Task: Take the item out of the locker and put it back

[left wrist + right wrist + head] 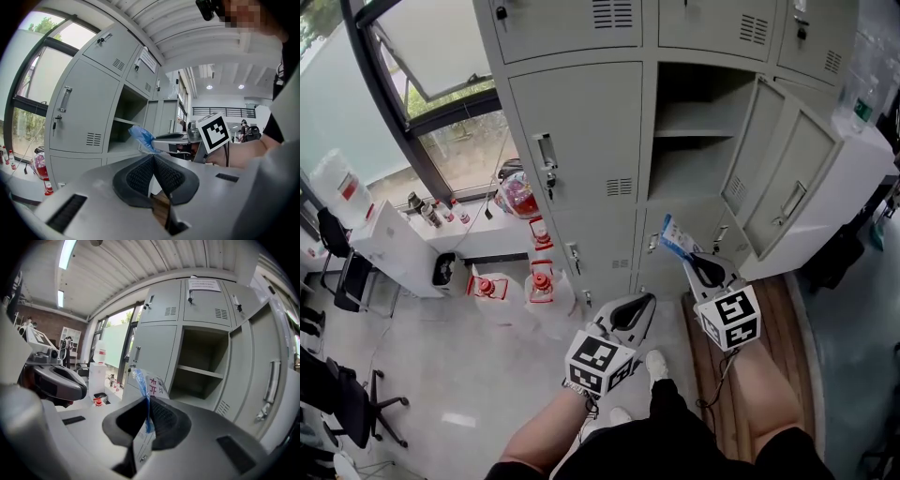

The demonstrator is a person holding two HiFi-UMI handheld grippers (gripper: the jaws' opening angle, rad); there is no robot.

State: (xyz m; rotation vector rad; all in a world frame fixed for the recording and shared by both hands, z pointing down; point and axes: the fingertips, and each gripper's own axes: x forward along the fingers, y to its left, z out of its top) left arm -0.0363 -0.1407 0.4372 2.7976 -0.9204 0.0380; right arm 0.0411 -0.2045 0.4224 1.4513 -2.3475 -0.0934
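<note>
Below and in front of the open locker compartment (pixel 698 159), outside its mouth: right tongs (pixel 692 261), clamped on the lower part of a thin blue-and-white packet (pixel 675 236) with red print. Packet standing up out of the pads, its free end toward the compartment, short of the opening. Left of the compartment and lower still, beside the right tongs but apart from them: left tongs (pixel 648 299), closed pad against pad, empty, tips toward the locker front. Inside the compartment: one grey shelf (pixel 694 132) across its middle. Right of the compartment: its door (pixel 787 150), swung wide, long handle (pixel 792 200) on the face turned to the head view. Immediately left of the compartment: shut neighbouring door (pixel 581 141) with handle, lock and vent slots. Further left of the compartment and lower, on the floor by the window: clear jugs with red caps (pixel 541 281). Beneath the compartment, nearest the head view: person's knees and a white shoe (pixel 655 364).
</note>
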